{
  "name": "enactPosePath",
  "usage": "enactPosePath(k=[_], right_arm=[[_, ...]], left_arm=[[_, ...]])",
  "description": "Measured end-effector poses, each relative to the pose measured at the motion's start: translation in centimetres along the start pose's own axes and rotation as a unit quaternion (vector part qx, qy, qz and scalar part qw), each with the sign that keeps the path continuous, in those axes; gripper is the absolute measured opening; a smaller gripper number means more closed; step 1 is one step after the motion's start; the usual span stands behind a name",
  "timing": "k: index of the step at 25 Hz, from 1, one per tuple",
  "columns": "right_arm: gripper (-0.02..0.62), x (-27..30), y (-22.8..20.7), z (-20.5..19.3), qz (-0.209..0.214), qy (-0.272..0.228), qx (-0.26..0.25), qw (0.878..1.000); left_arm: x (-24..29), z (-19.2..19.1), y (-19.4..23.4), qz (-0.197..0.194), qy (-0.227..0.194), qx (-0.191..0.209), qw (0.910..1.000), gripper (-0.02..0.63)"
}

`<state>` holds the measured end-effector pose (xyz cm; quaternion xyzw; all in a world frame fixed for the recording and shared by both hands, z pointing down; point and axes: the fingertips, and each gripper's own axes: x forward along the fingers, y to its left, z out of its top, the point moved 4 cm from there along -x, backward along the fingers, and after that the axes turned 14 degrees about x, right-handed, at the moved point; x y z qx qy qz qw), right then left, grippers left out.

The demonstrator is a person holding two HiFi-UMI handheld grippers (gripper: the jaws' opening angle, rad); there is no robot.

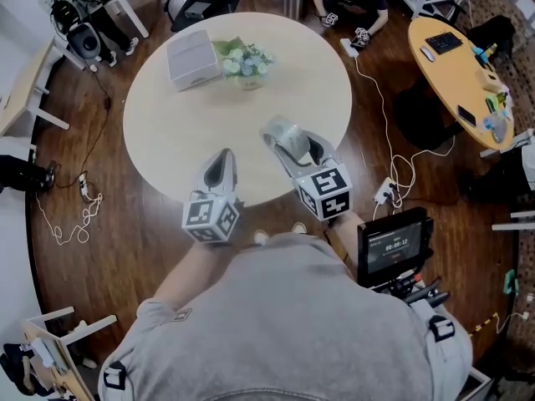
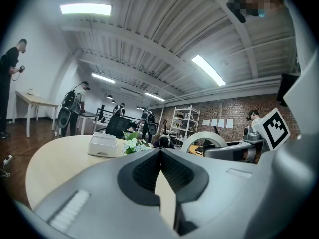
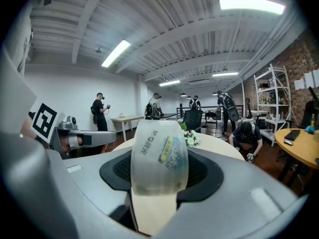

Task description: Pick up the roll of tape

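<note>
Standing on wood floor [image 1: 125, 224]: round table [image 1: 192, 132].

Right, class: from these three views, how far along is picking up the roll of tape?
Done: the right gripper is shut on the roll of tape, pads pressing its two sides. In hand: the roll seems held just above the round table, though the gap beneath it isn't plain. Left: at most raising it clearly higher. The left gripper is shut, empty and takes no part.
</note>
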<state>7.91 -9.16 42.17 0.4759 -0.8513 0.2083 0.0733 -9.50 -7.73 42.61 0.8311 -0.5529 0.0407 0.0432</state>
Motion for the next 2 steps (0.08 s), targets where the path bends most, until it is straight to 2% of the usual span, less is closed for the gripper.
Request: enactPosePath(k=[2], right_arm=[[0.238,0.11,-0.04,0.19,0.0,-0.001,0.0,1.0]], left_arm=[[0.12,0.14,0.08,0.0,-0.001,0.0,1.0,0.002]])
